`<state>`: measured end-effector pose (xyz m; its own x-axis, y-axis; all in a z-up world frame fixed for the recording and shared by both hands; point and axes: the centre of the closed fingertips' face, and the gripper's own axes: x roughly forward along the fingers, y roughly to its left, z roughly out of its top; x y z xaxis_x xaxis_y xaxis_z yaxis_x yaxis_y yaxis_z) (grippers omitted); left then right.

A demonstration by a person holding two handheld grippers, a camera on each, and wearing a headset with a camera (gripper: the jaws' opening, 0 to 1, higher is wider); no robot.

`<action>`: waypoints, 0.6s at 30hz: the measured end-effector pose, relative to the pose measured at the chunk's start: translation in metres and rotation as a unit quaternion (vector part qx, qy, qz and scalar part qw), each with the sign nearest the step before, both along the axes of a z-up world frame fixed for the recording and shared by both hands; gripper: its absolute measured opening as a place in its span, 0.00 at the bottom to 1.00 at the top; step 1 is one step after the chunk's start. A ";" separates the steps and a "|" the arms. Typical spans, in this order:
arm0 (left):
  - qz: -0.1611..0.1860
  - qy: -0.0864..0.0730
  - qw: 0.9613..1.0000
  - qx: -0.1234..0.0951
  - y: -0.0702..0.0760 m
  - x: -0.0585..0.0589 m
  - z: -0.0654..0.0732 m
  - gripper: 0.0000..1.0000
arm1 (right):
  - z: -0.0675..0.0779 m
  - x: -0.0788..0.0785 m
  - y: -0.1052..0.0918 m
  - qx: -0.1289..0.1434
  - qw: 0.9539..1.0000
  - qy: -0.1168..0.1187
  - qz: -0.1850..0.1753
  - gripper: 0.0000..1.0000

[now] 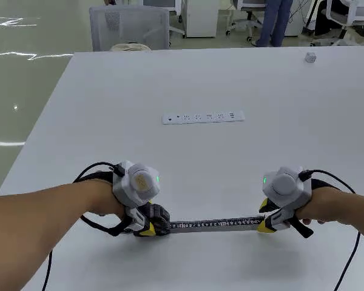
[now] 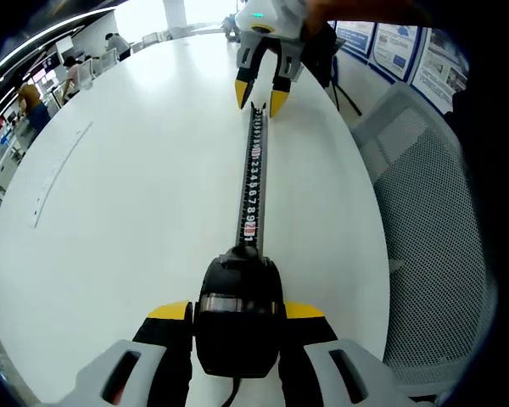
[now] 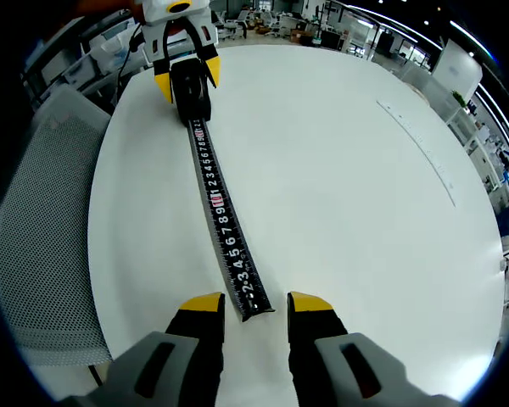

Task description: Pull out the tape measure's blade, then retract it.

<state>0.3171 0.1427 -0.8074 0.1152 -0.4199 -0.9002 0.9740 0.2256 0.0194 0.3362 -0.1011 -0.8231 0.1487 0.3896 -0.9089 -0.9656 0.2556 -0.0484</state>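
Closest to me, the left tongs are clamped on the rounded black tape measure. It sits on the white bench close to its near edge, and I see a grey mesh chair just past that edge. The grey numbered blade lies flat and extended, running straight along the near edge from the case towards the right tongs. Those stand open, with the blade's hooked tip between the jaws and a gap on each side. Beyond the blade, bare bench runs to a flat white power strip.
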 end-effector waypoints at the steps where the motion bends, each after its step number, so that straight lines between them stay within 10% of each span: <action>1: 0.006 0.000 1.000 -0.005 0.001 0.001 0.001 0.37 | 0.001 0.000 -0.001 0.002 1.000 -0.001 -0.004 0.29; 11: 0.085 -0.009 0.995 -0.056 0.024 0.010 0.017 0.48 | 0.006 -0.001 -0.006 0.026 0.998 -0.007 -0.052 0.34; 18: 0.162 -0.022 0.981 -0.107 0.040 0.017 0.032 0.59 | 0.015 0.000 -0.009 0.043 0.996 -0.014 -0.080 0.39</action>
